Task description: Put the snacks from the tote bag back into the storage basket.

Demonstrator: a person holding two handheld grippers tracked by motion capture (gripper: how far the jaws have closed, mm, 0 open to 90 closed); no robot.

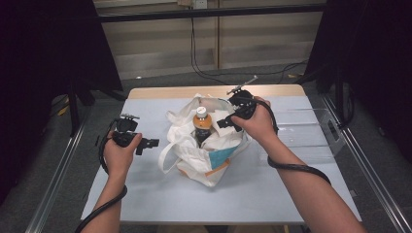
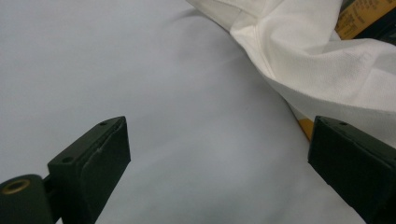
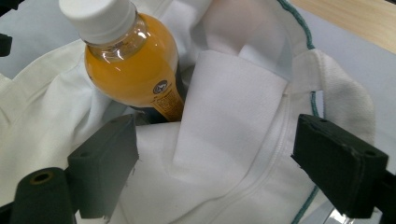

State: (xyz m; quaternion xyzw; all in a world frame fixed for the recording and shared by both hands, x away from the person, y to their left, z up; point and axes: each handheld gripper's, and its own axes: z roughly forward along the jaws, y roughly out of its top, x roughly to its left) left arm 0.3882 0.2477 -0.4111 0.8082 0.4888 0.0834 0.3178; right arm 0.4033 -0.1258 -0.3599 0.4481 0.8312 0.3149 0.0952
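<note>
Two grippers are working here, and both are standing with jaws apart, clamped on nothing. The right gripper [image 3: 215, 154] is hovering over the mouth of the bag [image 1: 204, 150], its jaws straddling a folded white flap and the inner seam, with the bottle [image 3: 128, 65] just beyond its tips, upright inside the bag with its white cap poking out. The left gripper [image 1: 148, 143] is waiting low over the table [image 1: 145, 194], just beside the bag's left side, with the cloth reaching toward one of its jaws. I'd judge the step in hand to be getting hold of the bag's rim or the bottle's neck. To do it well, the right gripper should be closing on one layer of cloth only, not a bunched fold, while the left is pinning the near edge so the bag isn't sliding or tipping the bottle.
</note>
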